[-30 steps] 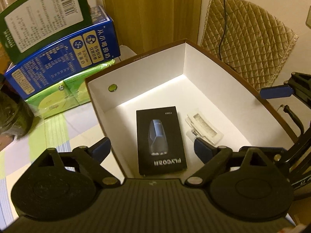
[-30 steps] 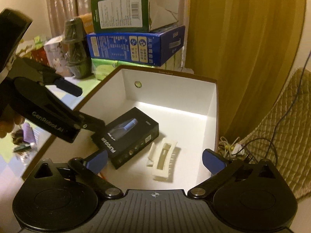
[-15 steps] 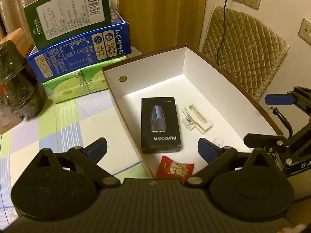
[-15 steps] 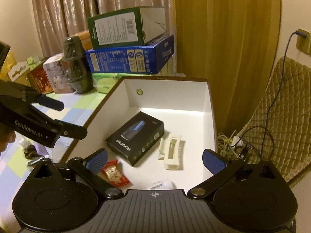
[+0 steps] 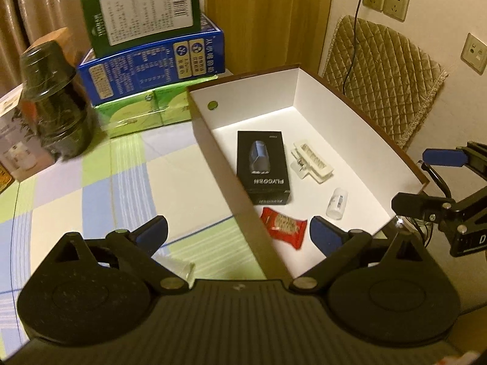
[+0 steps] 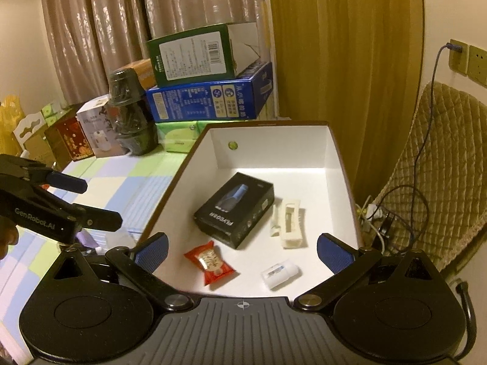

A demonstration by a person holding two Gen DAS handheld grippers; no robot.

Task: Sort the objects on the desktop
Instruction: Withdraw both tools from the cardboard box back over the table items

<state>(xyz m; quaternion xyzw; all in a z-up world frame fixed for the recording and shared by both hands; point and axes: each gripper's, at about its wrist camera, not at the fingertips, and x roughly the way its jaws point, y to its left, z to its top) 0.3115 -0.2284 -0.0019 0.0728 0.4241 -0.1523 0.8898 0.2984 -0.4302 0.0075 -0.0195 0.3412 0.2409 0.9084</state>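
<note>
A brown box with a white inside (image 5: 219, 164) (image 6: 170, 194) holds a black FLYCO carton (image 5: 263, 167) (image 6: 234, 210), a white clip (image 5: 310, 162) (image 6: 290, 223), a small white bottle (image 5: 337, 203) (image 6: 280, 273) and a red snack packet (image 5: 284, 226) (image 6: 210, 261). My left gripper (image 5: 239, 235) (image 6: 88, 200) hangs open above the box's near left wall, nothing between its fingers. Over the near end of the box my right gripper (image 6: 242, 254) (image 5: 426, 181) is open and empty too.
Behind the box stand a green carton (image 5: 143, 12) on a blue carton (image 5: 152, 67), green tissue packs (image 5: 137, 115) and a dark jar (image 5: 54, 103). A checked tablecloth (image 5: 91, 182) lies to the left. On the right are a quilted chair (image 5: 380, 76) and a plugged-in cable (image 6: 426, 127).
Both grippers have drawn back from the box and risen a little. The red packet and the small white bottle at the near end have come into view.
</note>
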